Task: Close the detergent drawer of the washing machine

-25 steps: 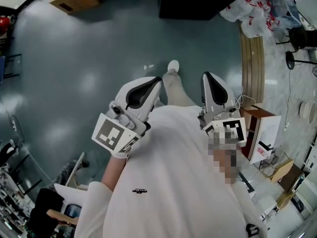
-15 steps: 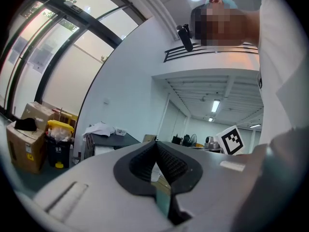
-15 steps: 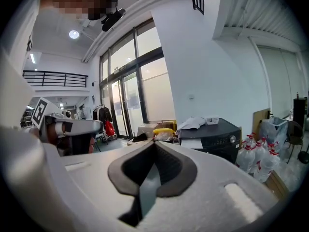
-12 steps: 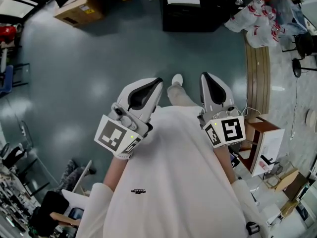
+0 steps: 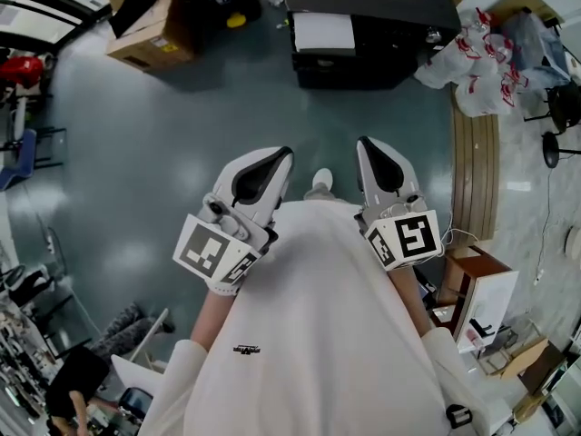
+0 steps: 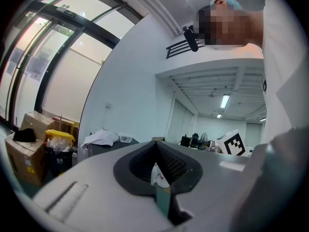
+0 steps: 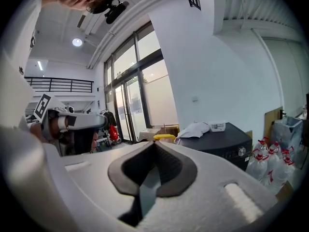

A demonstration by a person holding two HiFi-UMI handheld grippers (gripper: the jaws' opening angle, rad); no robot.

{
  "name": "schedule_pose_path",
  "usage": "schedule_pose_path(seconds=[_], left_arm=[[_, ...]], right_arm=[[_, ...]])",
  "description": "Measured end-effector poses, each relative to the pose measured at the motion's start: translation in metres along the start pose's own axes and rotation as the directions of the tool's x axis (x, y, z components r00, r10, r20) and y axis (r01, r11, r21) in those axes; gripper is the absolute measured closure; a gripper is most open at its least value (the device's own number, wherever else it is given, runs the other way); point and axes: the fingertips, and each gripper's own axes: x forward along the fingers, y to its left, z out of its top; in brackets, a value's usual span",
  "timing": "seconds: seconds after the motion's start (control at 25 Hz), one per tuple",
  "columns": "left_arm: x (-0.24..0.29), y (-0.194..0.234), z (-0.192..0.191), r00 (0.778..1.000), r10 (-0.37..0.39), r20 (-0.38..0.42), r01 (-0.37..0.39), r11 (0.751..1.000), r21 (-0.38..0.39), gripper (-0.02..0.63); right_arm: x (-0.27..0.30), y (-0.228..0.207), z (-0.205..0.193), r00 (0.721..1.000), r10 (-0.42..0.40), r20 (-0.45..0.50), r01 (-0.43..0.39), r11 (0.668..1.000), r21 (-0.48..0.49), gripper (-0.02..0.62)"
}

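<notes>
Head view: the left gripper (image 5: 275, 159) and right gripper (image 5: 367, 147) are held at chest height over grey floor, well apart from the black appliance (image 5: 390, 7), a white cloth (image 5: 323, 33) lying on it; an open cardboard box (image 5: 145, 21) stands left, printed plastic bags (image 5: 481, 57) right. Left gripper view: jaws pressed together, empty; a yellow-lidded bin (image 6: 59, 139) holds bagged contents. Right gripper view: jaws likewise clenched on nothing; the appliance's knob (image 7: 239, 152) shows, its detergent drawer indistinguishable.
</notes>
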Motion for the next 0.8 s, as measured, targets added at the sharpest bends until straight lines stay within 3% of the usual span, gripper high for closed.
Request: schedule_pose_path(seconds=[0.24, 0.56, 0.8], left_arm=[[0.045, 0.005, 0.002, 1.0, 0.01, -0.025, -0.01, 1.0, 0.016, 0.595], [0.065, 0.012, -0.008, 0.995, 0.036, -0.095, -0.039, 0.999, -0.029, 0.594], [0.078, 0.023, -0.011, 0.991, 0.003, -0.133, -0.01, 0.998, -0.056, 0.594]], right_arm=[[0.018, -0.034, 0.012, 0.998, 0.055, 0.021, -0.055, 0.998, 0.012, 0.594], [0.029, -0.068, 0.005, 0.999, 0.033, -0.025, -0.032, 0.997, 0.066, 0.594], [0.04, -0.081, 0.003, 0.999, 0.0, -0.04, 0.003, 0.996, 0.086, 0.594]])
